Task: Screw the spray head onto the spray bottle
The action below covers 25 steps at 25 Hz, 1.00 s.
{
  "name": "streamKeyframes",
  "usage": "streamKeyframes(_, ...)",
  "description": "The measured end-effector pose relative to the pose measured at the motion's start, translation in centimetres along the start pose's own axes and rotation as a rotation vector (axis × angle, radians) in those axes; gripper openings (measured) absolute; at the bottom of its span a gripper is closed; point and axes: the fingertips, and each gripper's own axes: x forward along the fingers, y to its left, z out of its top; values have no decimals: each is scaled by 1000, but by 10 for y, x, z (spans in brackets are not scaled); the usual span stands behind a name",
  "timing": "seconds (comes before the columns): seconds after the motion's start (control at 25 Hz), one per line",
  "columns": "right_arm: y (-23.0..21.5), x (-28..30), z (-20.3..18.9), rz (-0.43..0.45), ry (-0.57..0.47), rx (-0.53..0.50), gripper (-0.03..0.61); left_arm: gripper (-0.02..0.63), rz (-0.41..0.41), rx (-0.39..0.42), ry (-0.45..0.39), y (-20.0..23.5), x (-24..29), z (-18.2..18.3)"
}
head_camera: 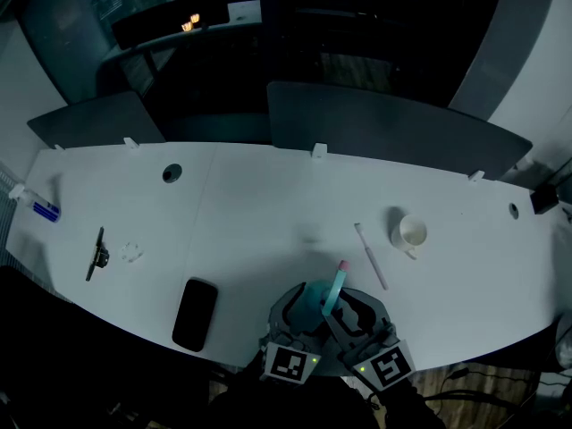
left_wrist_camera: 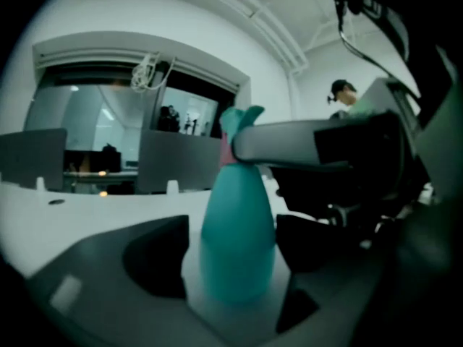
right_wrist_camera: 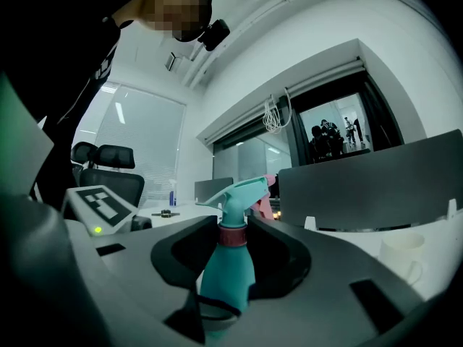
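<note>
A teal spray bottle (head_camera: 315, 307) stands at the table's near edge, its teal spray head (head_camera: 334, 286) with a pink nozzle on top. In the left gripper view the bottle's body (left_wrist_camera: 237, 246) sits between the two dark jaws, with a white gap showing on its left side. My left gripper (head_camera: 299, 306) is open around it. In the right gripper view the spray head (right_wrist_camera: 239, 197) and its pink collar (right_wrist_camera: 233, 236) sit between the jaws. My right gripper (head_camera: 347, 311) is shut on that collar from the right. One right finger (left_wrist_camera: 289, 143) crosses the bottle's top.
A black phone (head_camera: 195, 314) lies left of the grippers. A white cup (head_camera: 409, 233) and a thin white stick (head_camera: 371, 256) lie to the right and beyond. A black tool (head_camera: 96, 255) and a blue item (head_camera: 45, 210) are far left. Dark dividers (head_camera: 393, 123) line the back.
</note>
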Motion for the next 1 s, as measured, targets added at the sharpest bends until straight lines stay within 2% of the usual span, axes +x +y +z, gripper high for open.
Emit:
streamKeyframes(0.08,0,1,0,16,0,-1,133,396,-195,32,44,0,0,-5)
streamKeyframes(0.16,-1,0,1,21,-7,8,133,369,-344,49,87,-5,2,-7)
streamKeyframes(0.2,-2,0,2,18,-11,13,133,341,-374,62,93,-8,2,-8)
streamKeyframes(0.24,-3,-1,2,13,-14,13,133,339,-368,69,87,-9,2,-8)
streamKeyframes(0.32,-2,-1,1,2,-15,5,133,337,-258,61,57,-8,1,-5)
streamKeyframes(0.48,0,1,1,-24,-11,8,133,336,125,2,48,0,-2,-3)
streamKeyframes(0.52,0,0,1,-23,-11,11,133,336,191,-12,49,-1,-2,-3)
streamKeyframes(0.56,0,0,1,-20,-9,10,133,337,220,-19,50,-2,-2,-4)
streamKeyframes(0.6,1,-1,1,-15,-6,6,133,339,212,-11,51,-3,-2,-6)
streamKeyframes(0.68,2,0,0,-1,-1,-1,133,346,112,25,43,0,-2,-6)
streamKeyframes(0.76,2,0,0,17,-2,0,133,435,-58,46,55,5,-3,-6)
streamKeyframes(0.84,1,1,0,25,-3,8,133,440,-254,46,93,2,0,-7)
streamKeyframes(0.88,0,0,0,24,-4,10,133,404,-324,42,101,-3,2,-5)
streamKeyframes(0.92,-1,-1,0,20,-5,10,133,341,-358,47,100,-7,3,-4)
streamKeyframes(0.96,-2,-1,1,15,-6,8,133,339,-353,55,90,-10,4,-3)
streamKeyframes(1.0,-2,-2,1,9,-7,4,133,339,-312,61,72,-10,4,-3)
